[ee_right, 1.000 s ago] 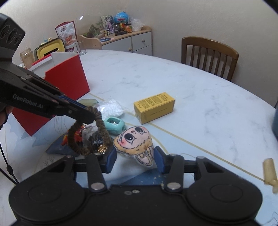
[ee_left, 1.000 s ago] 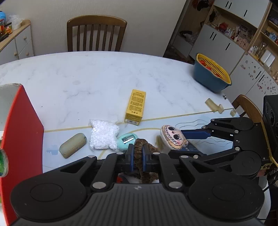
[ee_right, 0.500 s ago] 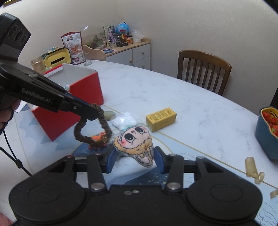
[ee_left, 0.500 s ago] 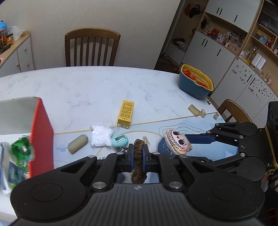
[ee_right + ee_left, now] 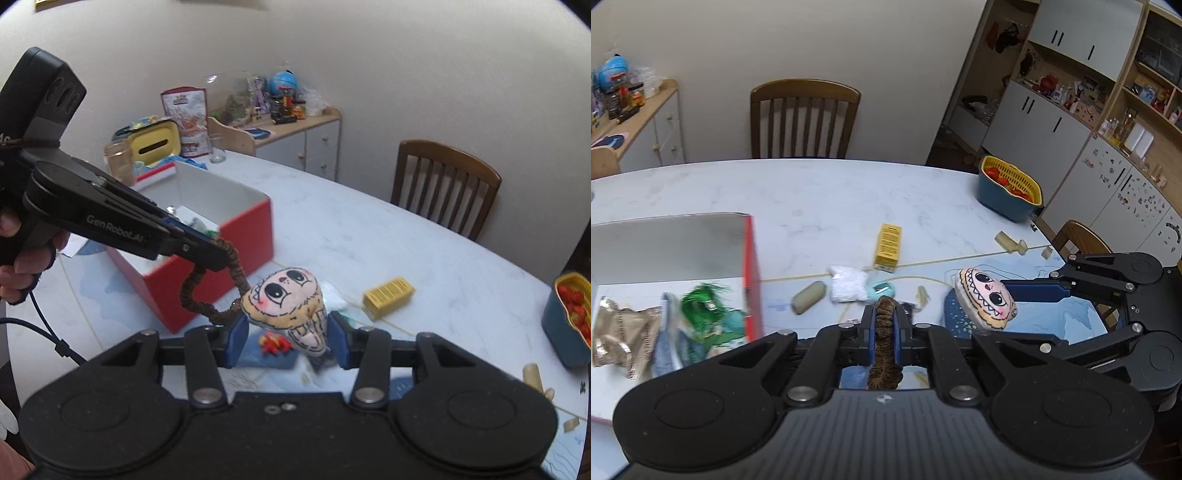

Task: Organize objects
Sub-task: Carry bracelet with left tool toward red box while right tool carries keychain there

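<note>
now higher above the table (image 5: 812, 192), left claw (image 5: 884, 325) pinching scrunchie (image 5: 884, 332), right claw (image 5: 284, 338) pinching plush doll (image 5: 286, 299)

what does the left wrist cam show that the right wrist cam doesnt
Only the left wrist view: the tan oval piece on the table and the white wall cabinets.
Only the right wrist view: the hand holding the left gripper and the snack bag.
Both: the brown scrunchie in the left gripper, the plush face in the right gripper, the red box, the yellow carton.

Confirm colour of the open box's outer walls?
Red outside, white inside: the box shows best in the right wrist view.
</note>
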`<act>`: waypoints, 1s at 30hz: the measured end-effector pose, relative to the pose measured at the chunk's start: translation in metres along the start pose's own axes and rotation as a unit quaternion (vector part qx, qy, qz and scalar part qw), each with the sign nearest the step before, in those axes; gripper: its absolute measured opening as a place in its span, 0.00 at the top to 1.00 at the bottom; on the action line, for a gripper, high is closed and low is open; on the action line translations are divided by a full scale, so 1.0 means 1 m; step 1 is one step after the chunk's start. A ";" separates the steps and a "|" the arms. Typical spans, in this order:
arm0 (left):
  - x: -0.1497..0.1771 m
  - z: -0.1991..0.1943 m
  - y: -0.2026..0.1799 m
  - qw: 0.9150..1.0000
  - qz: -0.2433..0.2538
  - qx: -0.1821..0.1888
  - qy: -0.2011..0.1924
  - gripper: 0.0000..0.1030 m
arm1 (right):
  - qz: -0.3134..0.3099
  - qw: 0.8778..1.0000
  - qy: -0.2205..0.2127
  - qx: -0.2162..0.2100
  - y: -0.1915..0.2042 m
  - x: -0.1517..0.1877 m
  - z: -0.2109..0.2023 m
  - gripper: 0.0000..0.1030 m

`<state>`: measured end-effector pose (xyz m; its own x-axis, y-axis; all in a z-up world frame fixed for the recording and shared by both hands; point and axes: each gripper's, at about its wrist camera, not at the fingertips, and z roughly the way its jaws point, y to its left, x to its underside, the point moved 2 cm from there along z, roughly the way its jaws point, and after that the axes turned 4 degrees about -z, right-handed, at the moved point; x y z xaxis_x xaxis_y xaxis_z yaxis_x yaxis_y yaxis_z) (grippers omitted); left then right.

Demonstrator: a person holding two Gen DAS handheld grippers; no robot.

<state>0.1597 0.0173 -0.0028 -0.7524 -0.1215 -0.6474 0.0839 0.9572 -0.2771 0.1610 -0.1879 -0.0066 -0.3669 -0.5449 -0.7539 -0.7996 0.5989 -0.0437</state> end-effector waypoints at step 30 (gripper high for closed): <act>-0.038 -0.044 0.193 0.995 -0.048 -0.081 -0.033 0.91 | -0.034 0.998 0.043 0.012 0.117 -0.092 0.134 0.56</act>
<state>0.1755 0.2177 -0.0004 -0.7067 -0.2262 -0.6703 -0.0962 0.9694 -0.2257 0.1651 0.0107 -0.0301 -0.3528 -0.6331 -0.6890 -0.8132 0.5717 -0.1089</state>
